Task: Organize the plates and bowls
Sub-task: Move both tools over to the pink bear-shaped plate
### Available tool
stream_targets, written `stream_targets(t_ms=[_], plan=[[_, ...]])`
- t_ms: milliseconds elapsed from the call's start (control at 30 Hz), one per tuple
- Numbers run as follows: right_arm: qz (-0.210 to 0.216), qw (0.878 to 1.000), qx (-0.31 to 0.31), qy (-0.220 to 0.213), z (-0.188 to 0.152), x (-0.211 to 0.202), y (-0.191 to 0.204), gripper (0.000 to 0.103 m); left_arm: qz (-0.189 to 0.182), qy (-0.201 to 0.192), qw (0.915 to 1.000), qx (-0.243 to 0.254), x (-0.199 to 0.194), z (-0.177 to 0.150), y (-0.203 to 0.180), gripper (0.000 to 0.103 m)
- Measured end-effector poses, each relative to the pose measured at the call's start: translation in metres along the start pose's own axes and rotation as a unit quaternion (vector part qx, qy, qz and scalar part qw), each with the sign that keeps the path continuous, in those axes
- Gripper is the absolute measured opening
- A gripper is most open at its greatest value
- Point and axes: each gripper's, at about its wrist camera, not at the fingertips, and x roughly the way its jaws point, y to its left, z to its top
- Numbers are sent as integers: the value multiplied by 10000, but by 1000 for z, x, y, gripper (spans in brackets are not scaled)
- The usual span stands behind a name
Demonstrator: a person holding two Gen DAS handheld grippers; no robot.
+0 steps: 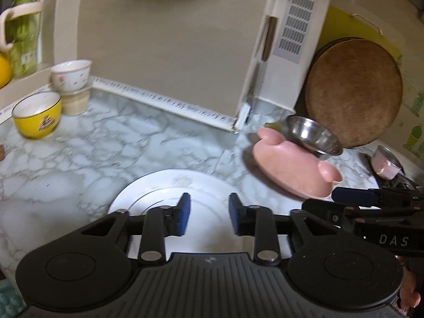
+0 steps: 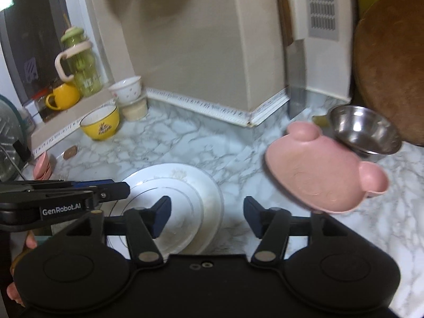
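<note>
A stack of white plates point(image 1: 169, 185) lies on the marble counter point(image 1: 79, 159), just below and ahead of both grippers. In the right wrist view a smaller white plate point(image 2: 172, 204) sits on a larger one point(image 2: 209, 185). My left gripper point(image 1: 209, 212) is open above the stack, with nothing between its pads. My right gripper point(image 2: 206, 216) is open wider and also holds nothing. To the right, a pink bear-shaped plate point(image 2: 318, 175) leans tilted against a steel bowl point(image 2: 363, 129). At the far left stand a yellow bowl point(image 2: 102, 124) and a white flowered bowl point(image 2: 126, 90) on a beige cup.
A round wooden board point(image 1: 355, 92) leans at the back right beside a white vented panel point(image 1: 294, 18). A green bottle point(image 2: 79, 61) and a yellow mug point(image 2: 63, 96) stand on the window ledge. Small pink dishes point(image 2: 42, 169) sit at the left edge.
</note>
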Motion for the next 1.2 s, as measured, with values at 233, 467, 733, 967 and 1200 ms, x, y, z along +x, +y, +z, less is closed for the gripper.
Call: stream_targets(t_ms=[233, 467, 733, 967, 1200], plan=[[-489, 9985, 119, -204, 0, -21, -29, 82, -193, -172, 9993, 266, 9, 14, -32, 63], [-1036, 9937, 224, -376, 0, -32, -57, 98, -251, -191, 9980, 541, 27, 25, -67, 73], [-1524, 9862, 393, -510, 2, -38, -83, 103, -367, -163, 9968, 698, 51, 36, -95, 79], [-1755, 9807, 681, -530, 3, -36, -107, 103, -232, -170, 9938, 1076, 79, 53, -120, 79], [-1965, 9742, 992, -498, 5, -22, -128, 103, 10, 79, 9899, 1417, 124, 74, -128, 79]])
